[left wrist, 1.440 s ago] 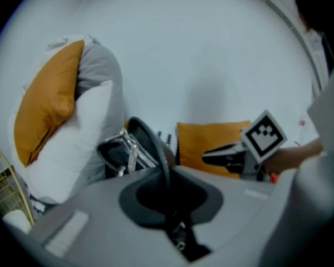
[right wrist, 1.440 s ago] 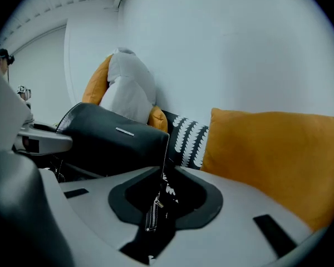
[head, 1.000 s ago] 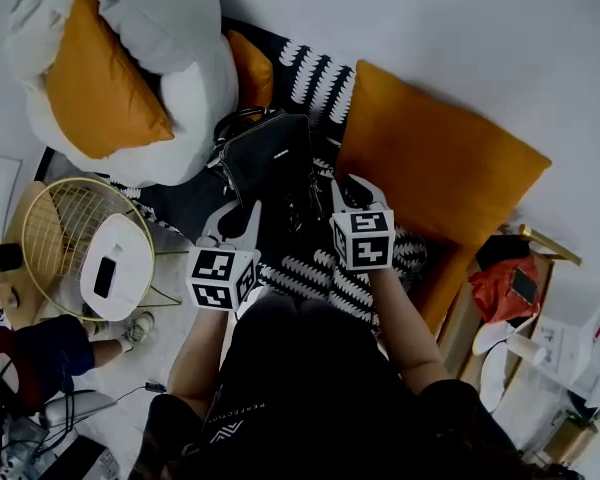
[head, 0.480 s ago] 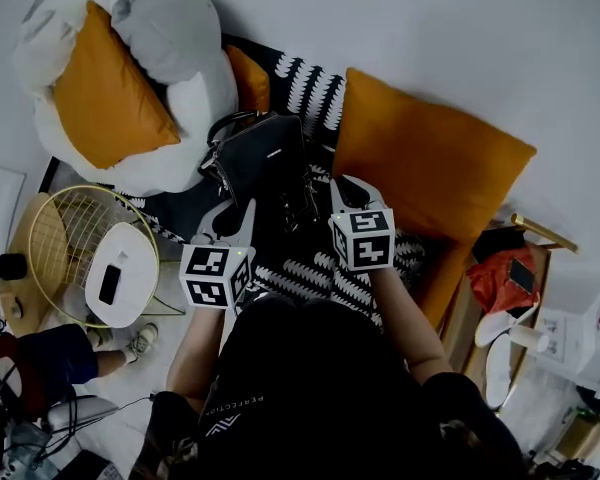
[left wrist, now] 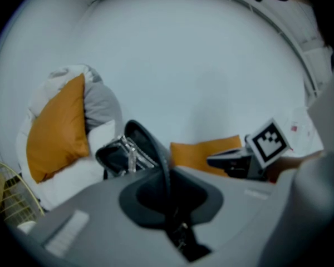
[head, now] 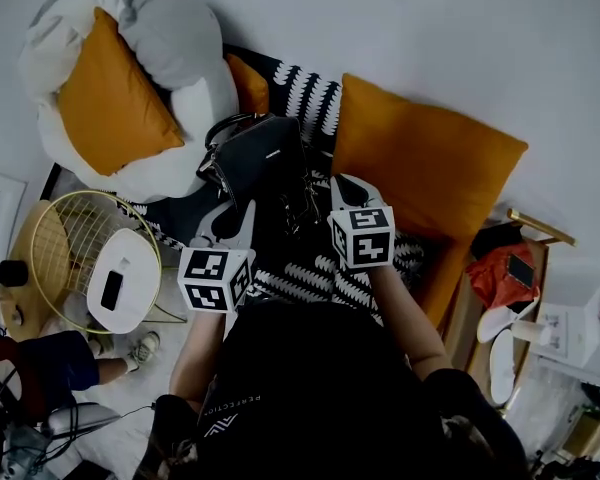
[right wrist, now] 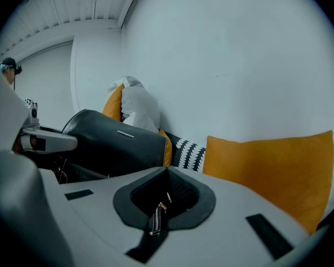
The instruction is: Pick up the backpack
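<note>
The black leather backpack point(head: 263, 158) leans on the black-and-white patterned sofa cover point(head: 310, 88). My left gripper point(head: 240, 211) is at its lower left side. In the left gripper view the gripper point(left wrist: 170, 204) is shut on a dark curved strap point(left wrist: 156, 149) that runs up to the bag's top point(left wrist: 119, 154). My right gripper point(head: 346, 184) is at the bag's right. In the right gripper view this gripper point(right wrist: 161, 204) has its jaws closed tight on a black strap with a metal zip pull point(right wrist: 155, 220), and the bag's body point(right wrist: 114, 143) sits just behind.
A big orange cushion point(head: 430, 168) lies right of the bag. A white-and-grey beanbag point(head: 170, 28) with an orange pillow point(head: 110, 98) lies to the left. A wire side table point(head: 70, 238) with a white top and a phone point(head: 111, 290) stands at left. A person point(head: 40, 368) sits on the floor.
Both grippers have lifted a little with the straps, and the backpack's top has drawn up slightly with them.
</note>
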`<action>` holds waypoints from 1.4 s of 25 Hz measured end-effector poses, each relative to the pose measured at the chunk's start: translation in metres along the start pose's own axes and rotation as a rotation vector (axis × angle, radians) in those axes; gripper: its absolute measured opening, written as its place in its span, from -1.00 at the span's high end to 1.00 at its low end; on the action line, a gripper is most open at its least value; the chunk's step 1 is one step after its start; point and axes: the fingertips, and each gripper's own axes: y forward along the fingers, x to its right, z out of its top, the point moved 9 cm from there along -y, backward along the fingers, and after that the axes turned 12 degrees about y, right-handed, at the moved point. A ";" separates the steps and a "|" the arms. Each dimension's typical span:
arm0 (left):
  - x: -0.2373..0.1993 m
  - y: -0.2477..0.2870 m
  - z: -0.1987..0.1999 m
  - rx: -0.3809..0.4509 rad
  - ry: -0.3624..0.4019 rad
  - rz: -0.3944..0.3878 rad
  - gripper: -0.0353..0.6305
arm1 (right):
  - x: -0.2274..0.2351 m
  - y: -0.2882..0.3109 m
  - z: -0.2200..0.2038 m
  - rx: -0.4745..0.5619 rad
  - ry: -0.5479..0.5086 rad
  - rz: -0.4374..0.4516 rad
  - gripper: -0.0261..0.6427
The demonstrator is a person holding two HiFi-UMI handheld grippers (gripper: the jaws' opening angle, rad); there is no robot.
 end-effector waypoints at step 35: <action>-0.005 -0.013 -0.012 0.011 -0.019 0.000 0.81 | -0.018 -0.009 -0.008 -0.002 0.045 0.049 0.94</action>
